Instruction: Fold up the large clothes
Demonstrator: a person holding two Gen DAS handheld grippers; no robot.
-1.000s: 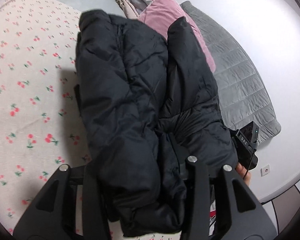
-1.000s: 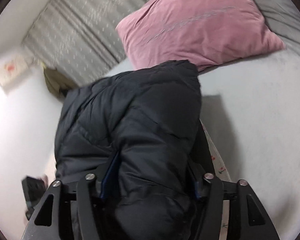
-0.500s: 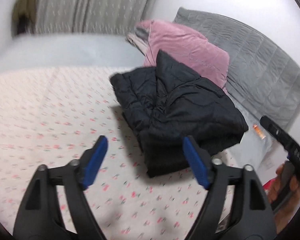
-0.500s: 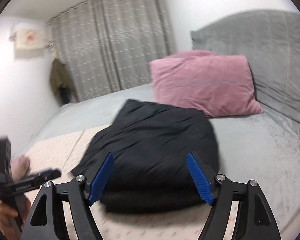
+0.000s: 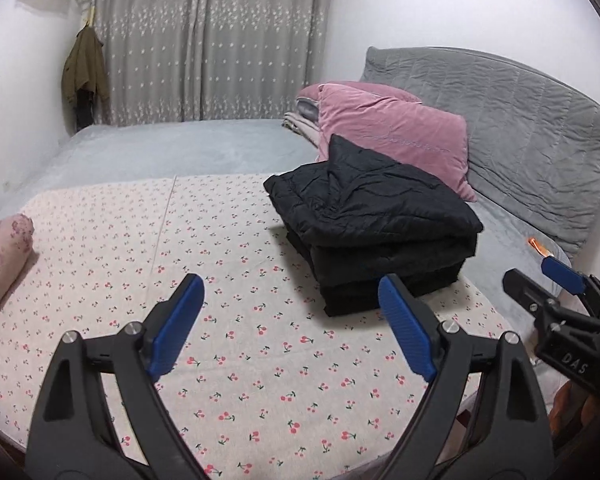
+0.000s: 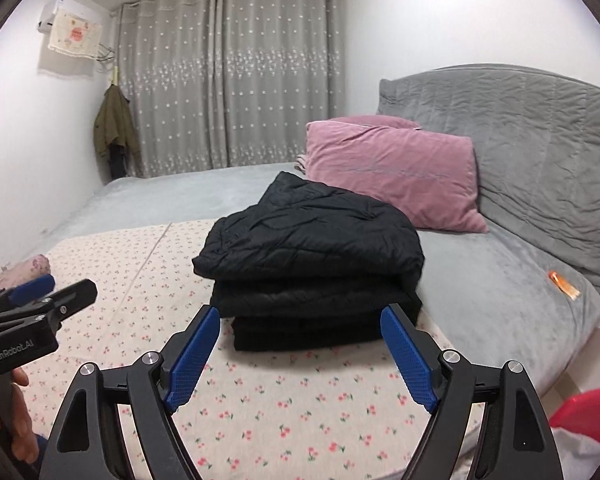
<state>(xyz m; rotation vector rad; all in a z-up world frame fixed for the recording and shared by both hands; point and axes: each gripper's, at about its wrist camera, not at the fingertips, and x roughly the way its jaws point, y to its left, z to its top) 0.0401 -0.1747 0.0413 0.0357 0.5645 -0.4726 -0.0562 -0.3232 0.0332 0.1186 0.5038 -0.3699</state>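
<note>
A black padded jacket (image 5: 374, 220) lies folded in a thick stack on the cherry-print sheet (image 5: 236, 288); it also shows in the right wrist view (image 6: 312, 256). My left gripper (image 5: 290, 308) is open and empty, held back from the stack over the sheet. My right gripper (image 6: 298, 344) is open and empty, just in front of the stack and apart from it. The right gripper also shows at the right edge of the left wrist view (image 5: 556, 292), and the left gripper at the left edge of the right wrist view (image 6: 40, 300).
A pink pillow (image 6: 392, 168) leans on the grey quilted headboard (image 6: 520, 140) behind the jacket. A pink rolled cloth (image 5: 0, 252) lies at the left. A small orange item (image 6: 564, 285) lies on the grey blanket. A red object (image 6: 588, 408) sits at lower right.
Both grippers held the jacket one second ago, let it go onto the bed, opened, and have pulled back from the folded stack.
</note>
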